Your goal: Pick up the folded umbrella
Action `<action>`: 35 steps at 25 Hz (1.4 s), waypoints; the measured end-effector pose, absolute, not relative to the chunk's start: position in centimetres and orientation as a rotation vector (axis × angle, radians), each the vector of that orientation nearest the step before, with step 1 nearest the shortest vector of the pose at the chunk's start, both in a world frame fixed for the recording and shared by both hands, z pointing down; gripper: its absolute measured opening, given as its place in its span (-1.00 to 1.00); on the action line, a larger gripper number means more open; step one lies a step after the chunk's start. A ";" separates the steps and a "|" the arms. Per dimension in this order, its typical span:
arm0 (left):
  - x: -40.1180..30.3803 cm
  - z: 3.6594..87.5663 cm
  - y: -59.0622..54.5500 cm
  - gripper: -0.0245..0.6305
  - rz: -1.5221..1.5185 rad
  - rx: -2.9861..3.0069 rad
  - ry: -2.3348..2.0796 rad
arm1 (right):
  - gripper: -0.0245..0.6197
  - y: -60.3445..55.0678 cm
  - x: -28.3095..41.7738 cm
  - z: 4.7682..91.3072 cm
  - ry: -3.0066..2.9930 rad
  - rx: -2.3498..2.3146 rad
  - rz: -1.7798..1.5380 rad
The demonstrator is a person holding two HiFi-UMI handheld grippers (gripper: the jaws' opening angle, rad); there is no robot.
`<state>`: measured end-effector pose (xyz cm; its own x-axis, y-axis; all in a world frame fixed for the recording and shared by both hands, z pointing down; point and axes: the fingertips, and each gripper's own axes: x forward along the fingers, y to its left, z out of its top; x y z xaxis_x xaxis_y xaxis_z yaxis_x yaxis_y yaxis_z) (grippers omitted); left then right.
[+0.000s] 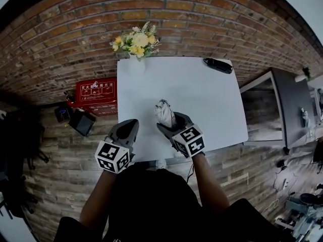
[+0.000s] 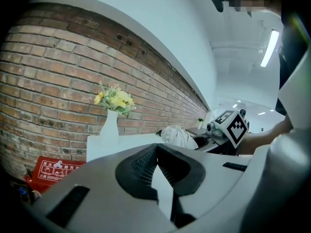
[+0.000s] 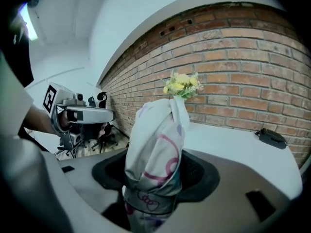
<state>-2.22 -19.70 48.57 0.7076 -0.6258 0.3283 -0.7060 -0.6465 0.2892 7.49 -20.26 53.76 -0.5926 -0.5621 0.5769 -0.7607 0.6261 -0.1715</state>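
While facing the brick wall [image 1: 75, 24] across the white desk [image 1: 202, 100], gripping with the right gripper [image 1: 174, 125] over the desk's near part: jaws clamped on the folded umbrella [image 1: 164, 113]. Long axis in line with the jaws, free end poking out far, towards the wall, leaning slightly left. Just left and apart, left gripper [image 1: 130, 127] closed on nothing, pad tips together. At far left corner, vase of yellow flowers [image 1: 137, 44].

Bright even light, strong fisheye edge distortion.
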 end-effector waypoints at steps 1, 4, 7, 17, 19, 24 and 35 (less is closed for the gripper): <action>-2.2 48.0 -19.7 -0.88 0.266 2.524 -1.038 | -0.05 -20.2 7.6 53.2 -2.392 1.051 0.554; -2.1 46.5 -19.6 -0.88 0.240 2.542 -1.058 | -0.05 -19.9 8.2 51.8 -2.436 1.076 0.526; -2.0 45.0 -19.4 -0.88 0.226 2.568 -1.077 | -0.05 -19.8 8.8 50.2 -2.481 1.110 0.517; -1.7 40.8 -19.1 -0.88 0.134 2.618 -1.120 | -0.05 -18.9 10.8 42.2 -2.736 1.259 0.529; -1.9 40.3 -19.1 -0.88 0.117 2.620 -1.127 | -0.05 -18.9 11.1 40.8 -2.767 1.277 0.507; -2.7 38.8 -19.3 -0.88 0.079 2.627 -1.161 | -0.05 -19.0 12.0 37.4 -2.854 1.323 0.473; -3.9 35.3 -20.2 -0.88 -0.042 2.639 -1.191 | -0.05 -19.3 14.2 33.6 -2.915 1.441 0.382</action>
<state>-3.85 -20.15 35.29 0.6660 -0.7422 0.0745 -0.7352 -0.6363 0.2336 14.16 -19.33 33.64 -0.6057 -0.7955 -0.0150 -0.7648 0.5873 -0.2651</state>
